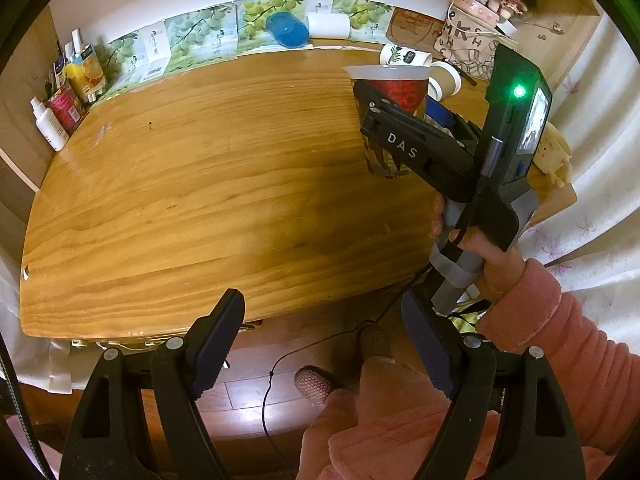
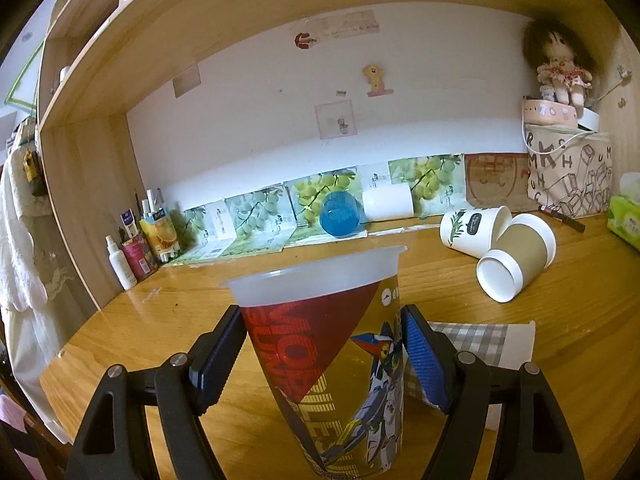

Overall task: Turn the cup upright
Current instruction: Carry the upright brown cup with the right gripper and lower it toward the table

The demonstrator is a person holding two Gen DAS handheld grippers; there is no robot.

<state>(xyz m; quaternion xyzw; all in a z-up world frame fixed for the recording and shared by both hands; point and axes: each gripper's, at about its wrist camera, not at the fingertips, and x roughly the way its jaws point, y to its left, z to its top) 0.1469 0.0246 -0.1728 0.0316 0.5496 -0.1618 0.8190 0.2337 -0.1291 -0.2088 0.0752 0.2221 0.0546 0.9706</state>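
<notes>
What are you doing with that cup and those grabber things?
A person holds a grabber in each hand. The right gripper is squeezing a printed plastic cup, which is now upright with its open end on top. From the left view it looks held just above the desk, not set down yet. The left gripper is open and empty, hanging near the desk's front edge. Other cups lie tipped over farther back, like the blue cup and two paper cups.

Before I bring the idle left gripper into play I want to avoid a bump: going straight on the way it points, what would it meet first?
Probably the wooden desk. The left gripper hangs open off its near edge, aimed across the bare top; the right gripper and printed cup sit off to the right of that line. Depth is uncertain.
</notes>
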